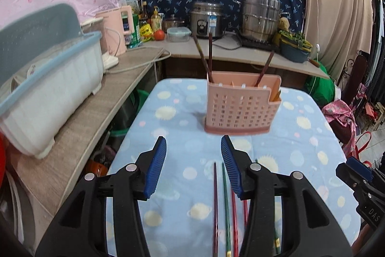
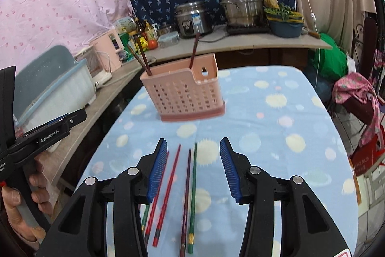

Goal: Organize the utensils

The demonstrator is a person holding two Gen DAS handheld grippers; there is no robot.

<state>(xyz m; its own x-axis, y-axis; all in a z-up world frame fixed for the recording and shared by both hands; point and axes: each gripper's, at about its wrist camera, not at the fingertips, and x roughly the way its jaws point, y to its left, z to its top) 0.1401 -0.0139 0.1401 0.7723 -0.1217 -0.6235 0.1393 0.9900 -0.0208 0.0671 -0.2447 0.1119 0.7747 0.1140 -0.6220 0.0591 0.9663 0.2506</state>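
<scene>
A table [image 2: 300,117] in a blue spotted cloth is carrying a pink holder [image 2: 182,93]; nearer than the holder, chopsticks [image 2: 190,196] are lying side by side.

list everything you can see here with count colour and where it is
holder: 1, pink, on the table's far half
chopsticks in holder: 3, dark brown, upright
loose chopsticks: about 5, red, green, dark, flat on the table near the grippers
table: 1, blue spotted cloth
dish rack: 1, white and blue, left counter
kettle: 1, pink, left counter
rice cooker: 1, steel, back counter
steamer pot: 1, steel, back counter
tomato: 1, red, back counter
left gripper: black, blue pads, empty
right gripper: same, empty
hand: 1, on the left gripper's handle
</scene>
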